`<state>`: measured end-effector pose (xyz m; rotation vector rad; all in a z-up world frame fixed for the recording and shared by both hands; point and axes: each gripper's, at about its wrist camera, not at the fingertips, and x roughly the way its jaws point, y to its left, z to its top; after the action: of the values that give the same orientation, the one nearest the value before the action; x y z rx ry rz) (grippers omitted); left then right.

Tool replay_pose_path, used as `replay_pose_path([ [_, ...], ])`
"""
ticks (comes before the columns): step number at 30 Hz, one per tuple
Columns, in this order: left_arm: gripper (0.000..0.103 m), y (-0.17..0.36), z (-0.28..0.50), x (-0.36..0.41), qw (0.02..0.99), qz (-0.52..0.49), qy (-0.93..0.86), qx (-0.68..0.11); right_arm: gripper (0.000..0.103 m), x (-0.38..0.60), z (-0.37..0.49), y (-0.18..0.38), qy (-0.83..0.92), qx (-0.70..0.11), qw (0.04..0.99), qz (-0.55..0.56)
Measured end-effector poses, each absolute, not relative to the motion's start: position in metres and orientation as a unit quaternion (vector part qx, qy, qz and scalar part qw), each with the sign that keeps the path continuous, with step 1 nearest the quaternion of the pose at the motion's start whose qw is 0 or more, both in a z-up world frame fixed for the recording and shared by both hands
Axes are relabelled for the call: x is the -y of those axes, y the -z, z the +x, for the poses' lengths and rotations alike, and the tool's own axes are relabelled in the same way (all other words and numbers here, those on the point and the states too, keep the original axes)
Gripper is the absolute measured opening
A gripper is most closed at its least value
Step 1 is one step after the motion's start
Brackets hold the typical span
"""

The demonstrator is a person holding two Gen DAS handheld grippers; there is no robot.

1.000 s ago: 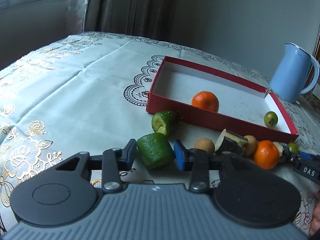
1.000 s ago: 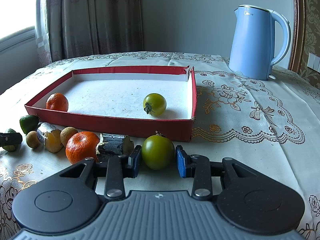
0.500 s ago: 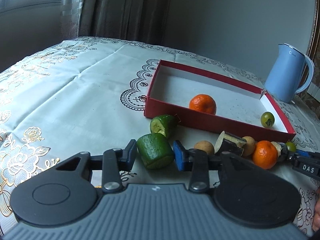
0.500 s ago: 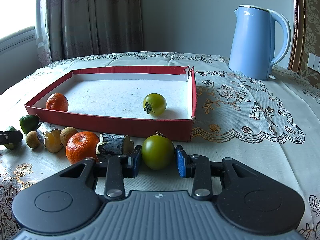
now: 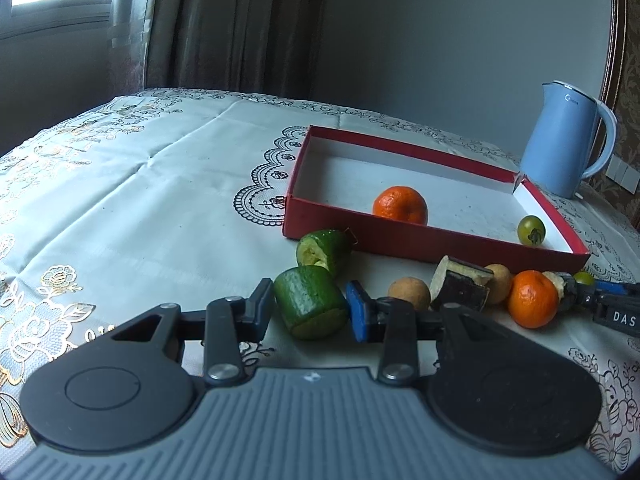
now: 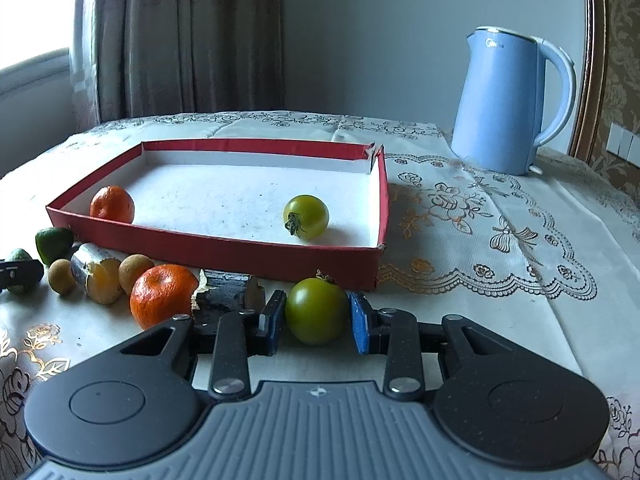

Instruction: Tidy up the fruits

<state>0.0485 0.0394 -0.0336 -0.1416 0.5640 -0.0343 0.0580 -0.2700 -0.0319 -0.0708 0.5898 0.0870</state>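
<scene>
Your left gripper [image 5: 310,307] clamps a green cucumber chunk [image 5: 310,302] on the tablecloth [image 5: 160,208] (just before the red tray [image 5: 436,242]). Your right gripper [image 6: 317,317], jaws just closing, pinches a green tomato [image 6: 317,310] beside the tray's near wall.

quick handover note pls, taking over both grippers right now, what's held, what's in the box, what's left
Left gripper: shut on the green cucumber chunk, which sits on the tablecloth.
Right gripper: jaws just closing; shut on the green tomato, also on the cloth.
Red box: holds one orange and one small green tomato.
Left outside: second cucumber chunk, two round brown fruits, two dark-skinned cut pieces, another orange.
Next: probably lift both held pieces into the box.
</scene>
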Motion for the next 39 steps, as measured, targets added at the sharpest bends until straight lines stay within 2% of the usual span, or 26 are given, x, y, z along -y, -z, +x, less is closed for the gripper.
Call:
replay_pose_path([
  [17, 0.036, 0.034, 0.049, -0.038, 0.959, -0.058, 0.018, -0.278, 0.033, 0.272, 0.050, 0.009, -0.040, -0.256, 0.965, -0.044],
  [27, 0.036, 0.034, 0.049, -0.035, 0.959, -0.050, 0.017, -0.277, 0.033, 0.239, 0.100, -0.014, -0.066, -0.229, 0.967, -0.089],
  [39, 0.036, 0.034, 0.049, -0.036, 0.959, -0.051, 0.018, -0.277, 0.033, 0.225, 0.185, 0.009, -0.054, -0.311, 0.943, -0.104],
])
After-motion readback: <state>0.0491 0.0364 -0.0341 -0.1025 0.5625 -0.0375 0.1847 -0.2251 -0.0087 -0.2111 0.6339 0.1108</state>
